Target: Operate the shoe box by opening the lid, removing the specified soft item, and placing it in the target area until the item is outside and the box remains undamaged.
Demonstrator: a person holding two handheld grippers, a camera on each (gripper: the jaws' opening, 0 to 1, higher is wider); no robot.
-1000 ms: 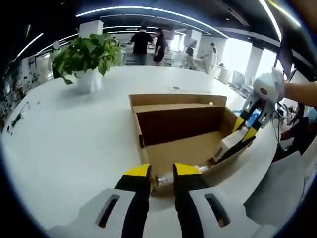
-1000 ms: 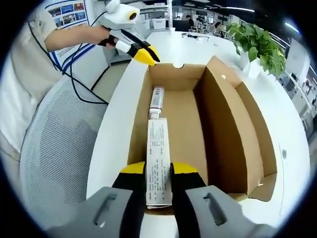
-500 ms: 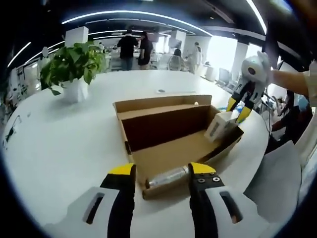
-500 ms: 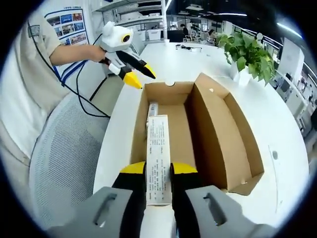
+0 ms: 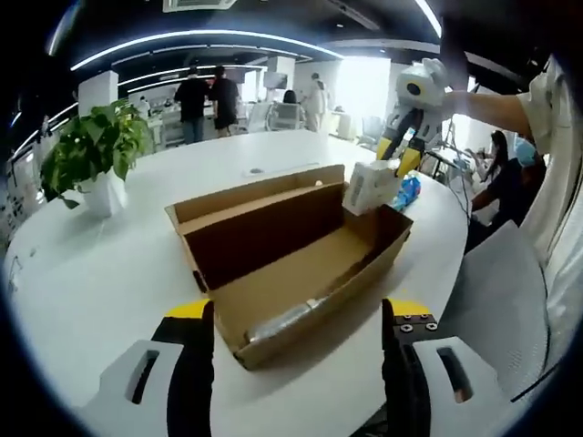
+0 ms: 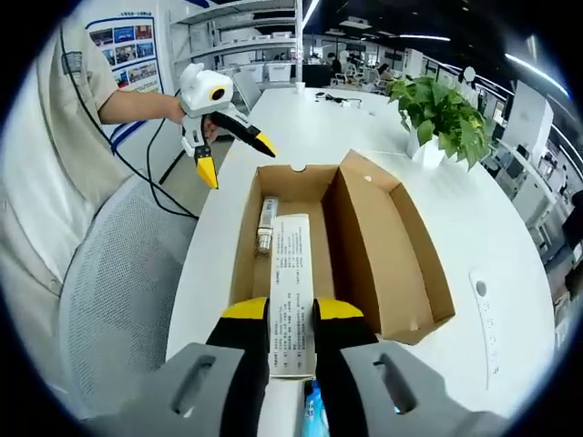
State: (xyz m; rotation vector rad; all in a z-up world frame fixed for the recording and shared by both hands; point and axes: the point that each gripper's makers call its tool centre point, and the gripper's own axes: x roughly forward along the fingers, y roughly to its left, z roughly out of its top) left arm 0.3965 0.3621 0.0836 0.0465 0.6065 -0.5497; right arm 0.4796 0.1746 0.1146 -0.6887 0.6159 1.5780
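White table (image 6: 510, 228) bears open shoe box (image 6: 383, 246); right gripper (image 6: 291, 314) clamps illegibly printed carton (image 6: 291, 282); left gripper (image 5: 296, 314) gapes.

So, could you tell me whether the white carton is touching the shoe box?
Apart. In the left gripper view the right gripper holds the white carton above the shoe box rim, with a visible gap.

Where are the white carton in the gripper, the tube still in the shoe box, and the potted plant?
white carton (image 6: 291, 291), right gripper view, on its printed face above the jaws.
tube (image 6: 266, 223), right gripper view, mid-body, on the box floor.
potted plant (image 5: 91, 155), left gripper view, on its leaves.
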